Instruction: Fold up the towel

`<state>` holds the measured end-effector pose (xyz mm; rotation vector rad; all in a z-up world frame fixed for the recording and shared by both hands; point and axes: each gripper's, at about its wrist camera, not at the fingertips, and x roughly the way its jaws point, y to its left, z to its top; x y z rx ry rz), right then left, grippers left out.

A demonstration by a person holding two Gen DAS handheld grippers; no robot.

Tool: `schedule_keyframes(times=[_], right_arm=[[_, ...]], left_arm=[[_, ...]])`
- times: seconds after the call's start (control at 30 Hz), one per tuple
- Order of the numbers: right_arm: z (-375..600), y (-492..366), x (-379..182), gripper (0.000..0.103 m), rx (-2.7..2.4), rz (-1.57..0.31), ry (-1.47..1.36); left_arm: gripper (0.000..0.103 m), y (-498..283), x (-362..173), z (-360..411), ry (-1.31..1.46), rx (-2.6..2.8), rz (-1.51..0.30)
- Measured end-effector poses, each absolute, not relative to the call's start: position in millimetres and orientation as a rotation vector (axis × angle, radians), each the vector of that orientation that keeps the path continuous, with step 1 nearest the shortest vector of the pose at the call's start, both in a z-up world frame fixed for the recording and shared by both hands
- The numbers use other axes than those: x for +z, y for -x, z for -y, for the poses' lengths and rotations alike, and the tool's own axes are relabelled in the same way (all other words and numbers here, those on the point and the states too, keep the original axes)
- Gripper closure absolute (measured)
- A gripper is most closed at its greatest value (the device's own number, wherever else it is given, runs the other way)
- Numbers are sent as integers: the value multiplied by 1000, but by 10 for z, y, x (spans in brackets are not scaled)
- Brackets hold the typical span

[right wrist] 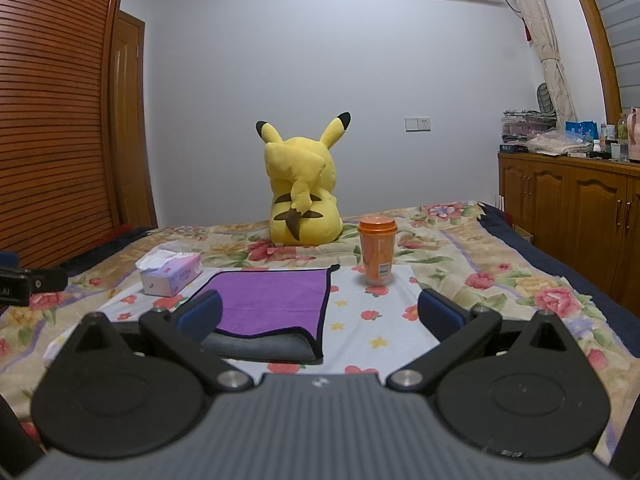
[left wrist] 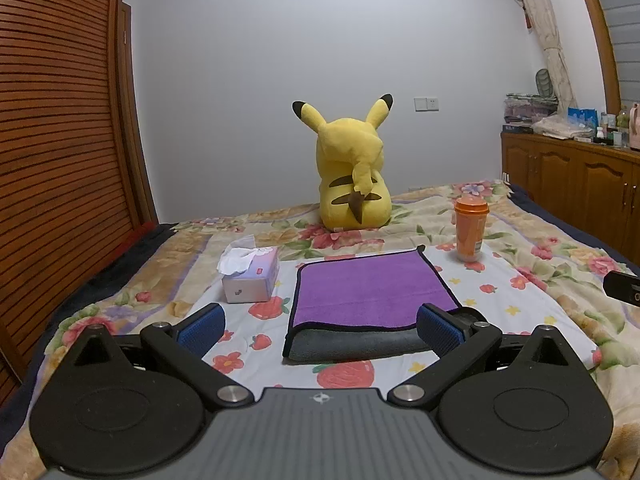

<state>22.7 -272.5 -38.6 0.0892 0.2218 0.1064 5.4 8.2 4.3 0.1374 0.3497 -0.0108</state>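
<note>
Towel (left wrist: pixel 372 292) lies flat on the bed (left wrist: pixel 520 240), purple side up, grey under-layer showing along its near edge, so it looks already folded at least once. From the left: a tissue box (left wrist: pixel 250 276) sits at its 10 o'clock, a plush (left wrist: pixel 352 176) at 12, a cup (left wrist: pixel 471 228) at 2. Left tongs (left wrist: pixel 320 330) hover spread wide at the near edge, holding nothing; right tongs (right wrist: pixel 320 314) likewise gape empty by the near right corner. For a clean fold, pinch both near corners together, lift evenly and lay them over without nudging box or cup.

Towel (left wrist: pixel 362 286) purple, grey underside, black trim; bed (left wrist: pixel 520 240) cover floral; cup (left wrist: pixel 471 230) orange; plush (left wrist: pixel 352 176) yellow.
</note>
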Motion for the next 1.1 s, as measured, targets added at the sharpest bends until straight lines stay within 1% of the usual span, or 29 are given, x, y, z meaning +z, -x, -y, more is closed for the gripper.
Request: schedule_keyframes(times=[1.1], right_arm=[[2716,-219,-375,0,109,-224,-88]], left_arm=[[0,-30,-31,-77,-146,-11,-351]])
